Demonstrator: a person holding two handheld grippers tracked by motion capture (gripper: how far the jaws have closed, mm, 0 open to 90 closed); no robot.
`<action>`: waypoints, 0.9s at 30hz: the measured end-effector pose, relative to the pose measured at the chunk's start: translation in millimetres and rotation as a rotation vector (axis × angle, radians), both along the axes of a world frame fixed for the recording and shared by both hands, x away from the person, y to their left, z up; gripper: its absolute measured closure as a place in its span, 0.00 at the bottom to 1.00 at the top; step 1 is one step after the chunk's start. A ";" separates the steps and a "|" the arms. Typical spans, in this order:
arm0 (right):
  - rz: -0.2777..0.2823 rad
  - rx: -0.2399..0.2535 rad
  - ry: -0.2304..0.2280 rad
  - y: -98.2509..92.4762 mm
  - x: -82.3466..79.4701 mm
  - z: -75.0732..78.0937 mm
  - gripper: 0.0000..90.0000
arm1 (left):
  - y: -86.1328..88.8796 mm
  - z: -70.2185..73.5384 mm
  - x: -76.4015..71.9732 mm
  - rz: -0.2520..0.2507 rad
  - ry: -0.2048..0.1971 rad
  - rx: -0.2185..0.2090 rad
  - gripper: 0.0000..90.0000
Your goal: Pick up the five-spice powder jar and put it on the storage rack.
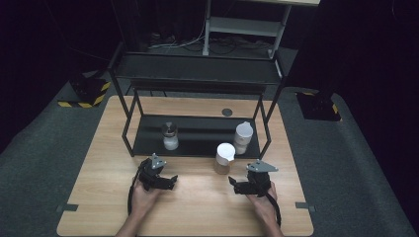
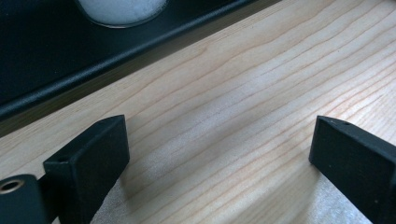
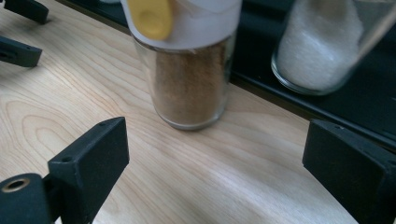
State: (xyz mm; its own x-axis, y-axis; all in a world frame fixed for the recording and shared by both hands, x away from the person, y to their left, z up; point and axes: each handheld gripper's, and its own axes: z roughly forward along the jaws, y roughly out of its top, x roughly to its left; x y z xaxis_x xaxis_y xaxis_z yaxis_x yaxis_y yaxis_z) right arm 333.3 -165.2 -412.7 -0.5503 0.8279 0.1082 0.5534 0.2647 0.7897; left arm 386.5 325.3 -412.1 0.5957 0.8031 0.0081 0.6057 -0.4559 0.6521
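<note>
Two grippers rest low on the pale wooden table (image 1: 197, 207), your left gripper (image 1: 170, 181) and right gripper (image 3: 215, 154) both wide open, holding nothing. Just ahead of the right one stands the clear glass jar of brown powder with white lid and yellow tab (image 3: 189, 70), on the table beside the black metal shelf (image 1: 197, 136). Judge it rigid, smooth, breakable, fairly light; grip mid-body below the lid. Farther back on the shelf: white-capped jar of white grains (image 1: 242, 137), silver-topped glass shaker of white grains (image 1: 170, 136).

Matt wood table (image 3: 210, 186), glass spice jar (image 3: 189, 84)
</note>
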 end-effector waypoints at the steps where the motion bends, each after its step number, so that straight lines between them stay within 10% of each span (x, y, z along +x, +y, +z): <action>1: 0.004 0.001 -0.001 0.9 0.9 0.1 0.07 | 0.0 0.0 0.0 0.000 0.000 0.000 0.05; 27: 0.015 0.015 -0.006 20.6 20.3 -0.7 0.10 | 0.0 0.0 0.0 0.000 0.000 0.000 0.05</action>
